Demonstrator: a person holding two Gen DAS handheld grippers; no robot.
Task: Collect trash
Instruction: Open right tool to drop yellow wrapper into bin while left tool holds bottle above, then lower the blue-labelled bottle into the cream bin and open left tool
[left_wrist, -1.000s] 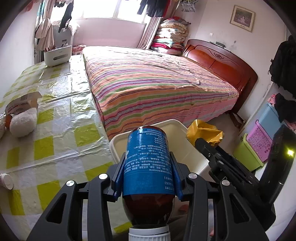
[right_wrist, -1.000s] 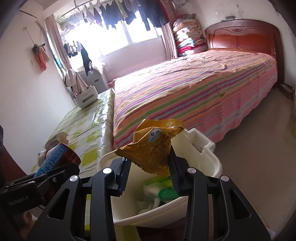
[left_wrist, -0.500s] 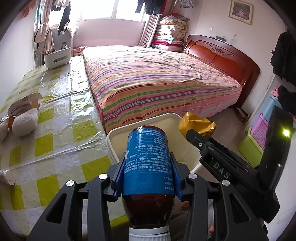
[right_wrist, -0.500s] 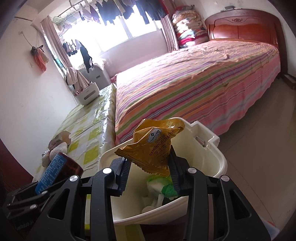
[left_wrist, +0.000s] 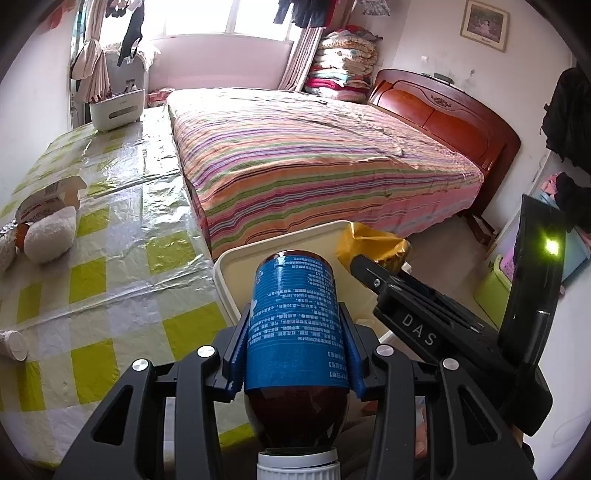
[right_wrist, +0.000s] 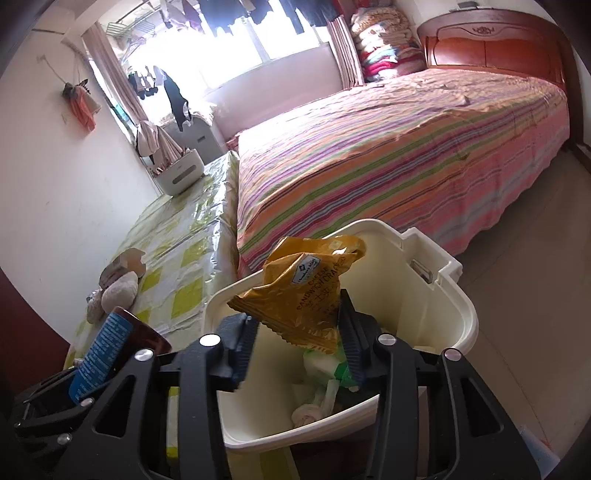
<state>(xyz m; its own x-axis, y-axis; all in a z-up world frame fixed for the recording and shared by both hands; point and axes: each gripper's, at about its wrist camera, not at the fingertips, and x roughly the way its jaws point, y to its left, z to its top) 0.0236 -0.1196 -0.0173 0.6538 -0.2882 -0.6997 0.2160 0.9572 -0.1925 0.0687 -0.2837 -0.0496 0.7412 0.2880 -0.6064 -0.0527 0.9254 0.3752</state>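
My left gripper (left_wrist: 293, 349) is shut on a brown bottle with a blue label (left_wrist: 295, 314), white cap toward the camera, held just before the cream trash bin (left_wrist: 236, 258); the bottle also shows in the right wrist view (right_wrist: 107, 347). My right gripper (right_wrist: 295, 343) holds a yellow cracker wrapper (right_wrist: 303, 291) over the open cream bin (right_wrist: 458, 325). Its jaws stand wider than in the earlier frames; the wrapper touches the right pad and hangs apart from the left one. White and green trash (right_wrist: 321, 384) lies inside the bin. The wrapper (left_wrist: 373, 243) also shows in the left wrist view.
A table with a yellow-checked plastic cloth (left_wrist: 110, 229) lies left, with a cardboard box (left_wrist: 48, 195), a white lump (left_wrist: 50, 236) and a small white cup (left_wrist: 13, 345). A striped bed (left_wrist: 314, 162) stands behind the bin. Coloured storage boxes (left_wrist: 495, 291) sit at right.
Both grippers moved closer over the bin. The right gripper's jaws have spread apart, loosening their hold on the wrapper. The left gripper still holds the bottle.
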